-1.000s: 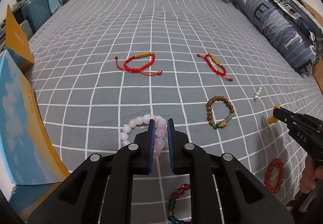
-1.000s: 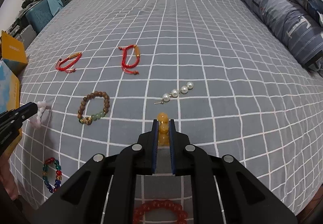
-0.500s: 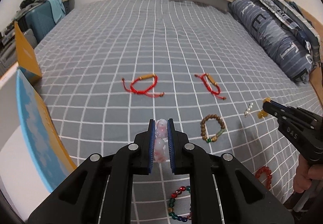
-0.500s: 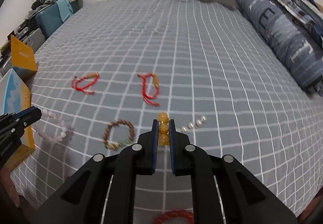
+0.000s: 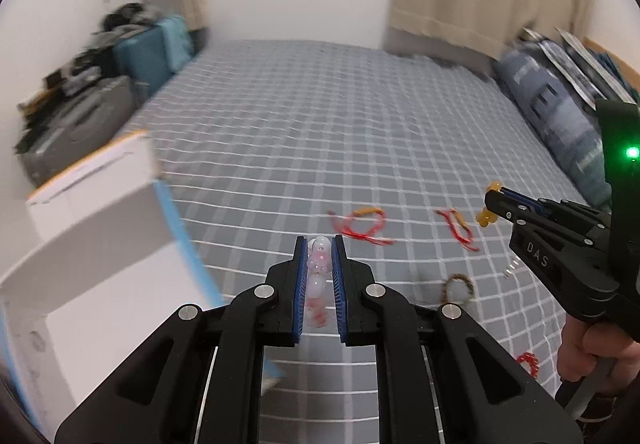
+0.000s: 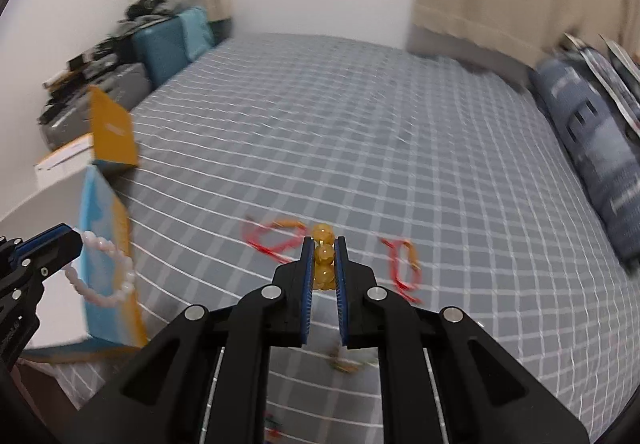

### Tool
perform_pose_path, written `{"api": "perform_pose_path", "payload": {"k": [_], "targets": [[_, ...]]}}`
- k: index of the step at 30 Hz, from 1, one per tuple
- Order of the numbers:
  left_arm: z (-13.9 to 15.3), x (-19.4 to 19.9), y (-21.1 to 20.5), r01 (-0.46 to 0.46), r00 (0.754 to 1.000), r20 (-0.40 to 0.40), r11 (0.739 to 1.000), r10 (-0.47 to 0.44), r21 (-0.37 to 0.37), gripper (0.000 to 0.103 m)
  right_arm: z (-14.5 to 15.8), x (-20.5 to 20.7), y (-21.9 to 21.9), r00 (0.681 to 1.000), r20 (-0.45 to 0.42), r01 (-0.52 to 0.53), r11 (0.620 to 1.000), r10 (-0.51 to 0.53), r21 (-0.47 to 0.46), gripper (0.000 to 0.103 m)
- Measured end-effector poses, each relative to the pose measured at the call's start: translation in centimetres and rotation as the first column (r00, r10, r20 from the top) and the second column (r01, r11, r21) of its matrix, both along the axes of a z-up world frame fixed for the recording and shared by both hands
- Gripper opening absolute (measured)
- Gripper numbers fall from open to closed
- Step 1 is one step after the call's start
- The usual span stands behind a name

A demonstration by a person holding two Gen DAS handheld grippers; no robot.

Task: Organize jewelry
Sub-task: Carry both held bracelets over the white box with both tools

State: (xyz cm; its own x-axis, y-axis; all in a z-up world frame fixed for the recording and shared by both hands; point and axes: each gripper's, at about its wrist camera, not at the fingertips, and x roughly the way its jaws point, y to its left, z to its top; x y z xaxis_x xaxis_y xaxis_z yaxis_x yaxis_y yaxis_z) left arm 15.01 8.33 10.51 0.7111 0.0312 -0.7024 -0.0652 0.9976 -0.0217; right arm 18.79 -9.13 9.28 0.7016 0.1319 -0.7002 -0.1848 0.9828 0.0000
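While both bracelets hang clear of the bed, the scene reads:
Pink bead bracelet (image 5: 319,264): clamped in left gripper (image 5: 320,244), dangling beside the blue box (image 6: 105,236).
Amber bead bracelet (image 6: 323,256): pinched in right gripper (image 6: 323,244).
Bed (image 5: 320,148): red cord bracelets (image 5: 366,224), wooden bead bracelet (image 5: 458,286) below.

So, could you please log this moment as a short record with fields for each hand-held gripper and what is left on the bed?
left hand-held gripper: shut on pink bead bracelet, lifted off the bed
right hand-held gripper: shut on amber bead bracelet, lifted off the bed
surface: grey checked bedspread
left on bed: two red cord bracelets, brown bead bracelet, red bead bracelet
beside bed, left: open white box with blue and orange lid
image quality: motion blur in both views
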Motion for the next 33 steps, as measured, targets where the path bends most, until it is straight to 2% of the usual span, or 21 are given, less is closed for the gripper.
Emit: {"api": "perform_pose_path", "payload": {"k": [8,15,19,21,26,33], "targets": [[2.0,-3.9,8.3,-0.196,0.981,0.019,0.981,0.196,0.011,0.012,1.7,-0.1,10.8,0.982,0.029,-0.186,0.983,0.186,0.009,0.009],[0.7,-8.3,15.8,-0.369,0.929,-0.010,0.929,0.369,0.013,0.012,1.2,-1.8,20.8,0.930,0.023,-0.366,0.931,0.366,-0.008,0.009],[-1.1,-11.1,19.7,-0.455,0.890,-0.038,0.891,0.455,0.001,0.012,-0.4,-3.0,25.3,0.896,-0.023,-0.443,0.896,0.443,-0.011,0.009],[-2.3,-12.0,21.3,-0.481,0.875,-0.065,0.877,0.479,-0.011,0.012,-1.8,-3.5,27.4,0.876,-0.065,-0.479,0.878,0.477,-0.015,0.009],[-4.5,-13.3,23.7,-0.522,0.848,-0.118,0.853,0.516,-0.026,0.012,-4.6,-4.0,29.9,0.852,-0.157,-0.509,0.860,0.500,-0.024,0.009],[-6.6,-12.9,24.1,-0.523,0.843,-0.171,0.852,0.510,-0.040,0.012,-6.8,-4.0,31.2,0.839,-0.223,-0.516,0.856,0.496,-0.040,0.009]]}}
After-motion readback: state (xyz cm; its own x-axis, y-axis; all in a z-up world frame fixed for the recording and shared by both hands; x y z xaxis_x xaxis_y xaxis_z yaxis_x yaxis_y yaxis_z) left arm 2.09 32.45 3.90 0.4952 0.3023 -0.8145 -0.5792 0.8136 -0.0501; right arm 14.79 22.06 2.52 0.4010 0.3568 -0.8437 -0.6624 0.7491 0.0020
